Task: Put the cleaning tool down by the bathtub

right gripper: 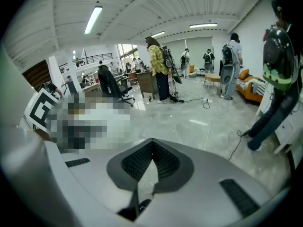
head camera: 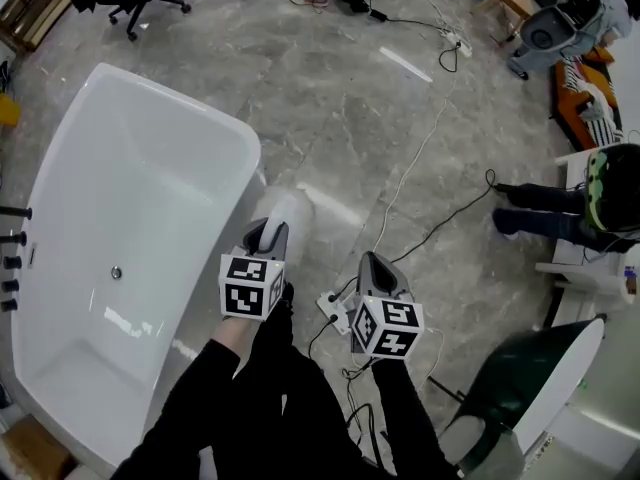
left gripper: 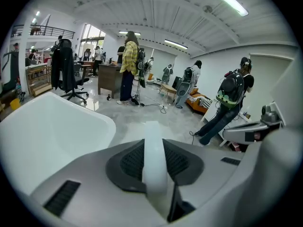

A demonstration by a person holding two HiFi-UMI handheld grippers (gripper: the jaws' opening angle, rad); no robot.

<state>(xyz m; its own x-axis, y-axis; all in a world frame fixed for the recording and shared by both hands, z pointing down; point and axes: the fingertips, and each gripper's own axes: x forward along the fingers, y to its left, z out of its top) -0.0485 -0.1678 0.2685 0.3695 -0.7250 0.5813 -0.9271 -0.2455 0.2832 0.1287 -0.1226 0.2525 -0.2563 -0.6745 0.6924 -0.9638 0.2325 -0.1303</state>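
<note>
Cleaning tool [left gripper: 155,167] gripped by left claw [left gripper: 154,143], seen only from that claw; right claw [right gripper: 151,141] closed.

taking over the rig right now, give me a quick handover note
Left gripper: shut on the white cleaning tool.
Right gripper: shut, nothing between the jaws, beside the left one.
Tool sits just outside the bathtub rim, over the floor; whether it touches the floor can't be told.
Done: tool is at the tub's side.
Left to do: probably lower it to the floor, open the jaws, back away.
</note>
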